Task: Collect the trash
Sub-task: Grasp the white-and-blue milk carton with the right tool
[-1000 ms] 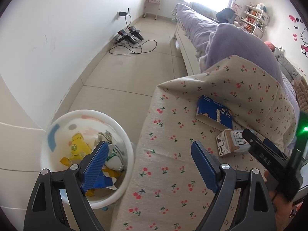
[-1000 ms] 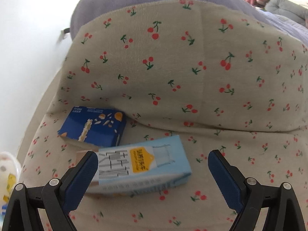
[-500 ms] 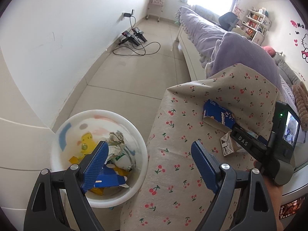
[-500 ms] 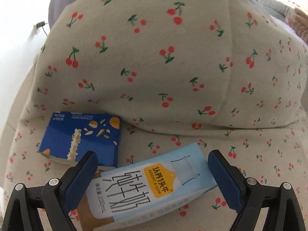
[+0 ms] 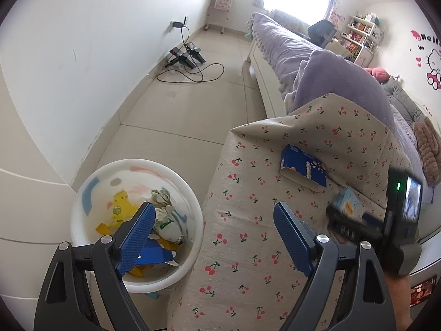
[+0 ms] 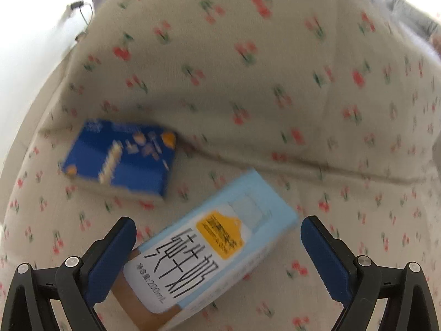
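A light blue milk carton (image 6: 209,245) lies tilted on the cherry-print cover (image 6: 248,82). My right gripper (image 6: 217,245) is open, its fingers on either side of the carton; its left finger looks to touch the carton's lower end. A dark blue snack box (image 6: 118,157) lies just beyond, to the left. In the left wrist view the blue box (image 5: 303,169) and the carton (image 5: 346,204) sit on the cover, with my right gripper (image 5: 358,226) over the carton. My left gripper (image 5: 212,237) is open and empty, between the white bin (image 5: 91,193) and the cover.
The white bin stands on the tiled floor (image 5: 179,115) by the wall and holds several pieces of trash, among them crumpled paper (image 5: 162,198) and yellow wrappers (image 5: 121,204). A lilac blanket (image 5: 339,77) lies behind the cover. Cables and chargers (image 5: 187,58) lie farther along the wall.
My right gripper has moved forward around the milk carton, which now lies turned more diagonally between the fingers. The left wrist view has shifted slightly; the bin looks a little farther off.
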Tool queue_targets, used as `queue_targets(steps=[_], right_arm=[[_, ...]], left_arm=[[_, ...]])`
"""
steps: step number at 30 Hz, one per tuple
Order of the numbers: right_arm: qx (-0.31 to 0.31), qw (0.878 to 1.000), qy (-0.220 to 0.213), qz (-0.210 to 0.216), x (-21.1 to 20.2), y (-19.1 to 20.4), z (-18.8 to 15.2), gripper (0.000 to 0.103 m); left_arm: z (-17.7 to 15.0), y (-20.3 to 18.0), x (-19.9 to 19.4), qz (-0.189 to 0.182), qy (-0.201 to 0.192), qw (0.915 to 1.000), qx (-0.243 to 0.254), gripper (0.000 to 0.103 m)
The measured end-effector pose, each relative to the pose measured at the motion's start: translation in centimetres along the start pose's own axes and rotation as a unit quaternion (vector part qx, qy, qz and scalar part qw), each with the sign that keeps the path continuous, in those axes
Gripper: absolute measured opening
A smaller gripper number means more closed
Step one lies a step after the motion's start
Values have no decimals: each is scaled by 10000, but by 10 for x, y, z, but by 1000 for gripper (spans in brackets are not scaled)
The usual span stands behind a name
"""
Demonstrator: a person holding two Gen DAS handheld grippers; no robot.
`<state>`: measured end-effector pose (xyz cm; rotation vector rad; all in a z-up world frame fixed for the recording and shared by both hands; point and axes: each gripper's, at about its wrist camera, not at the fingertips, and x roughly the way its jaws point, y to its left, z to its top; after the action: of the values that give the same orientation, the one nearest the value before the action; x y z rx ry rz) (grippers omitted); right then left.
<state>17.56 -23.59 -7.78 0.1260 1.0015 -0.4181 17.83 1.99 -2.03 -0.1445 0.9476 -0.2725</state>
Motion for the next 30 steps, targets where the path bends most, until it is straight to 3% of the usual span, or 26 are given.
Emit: queue_targets(steps=[3,8,14,17,18,19,30], right_arm=[[-38,9995,304,62,1,-18,-16,98],[-71,9987,452,-209,-4,-39,-36,98],[293,9985,461,59,-4,-57,-48,95],[369,9974,527,310,-2,-66,-54,75],[319,9972,552,392,-4,-65,-56,59],[253,9971,559,440,-6,-63,-58,56],[-163,9983,-357,420,-70,-98,-68,56]], left_arm=[[1,-1,-3,-77,-26,10000,-18,89],[1,-5,-13,-195,-98,9998,-13,89],[-6,-6,-22,-244,-129,9996,59,89],[-9,-11,-22,-255,-83,9995,138,89],[-9,-14,-21,-271,-68,9995,153,89],[-10,-17,-19,-294,-44,9994,174,89],[-12,-82,11,-507,141,9973,521,89]])
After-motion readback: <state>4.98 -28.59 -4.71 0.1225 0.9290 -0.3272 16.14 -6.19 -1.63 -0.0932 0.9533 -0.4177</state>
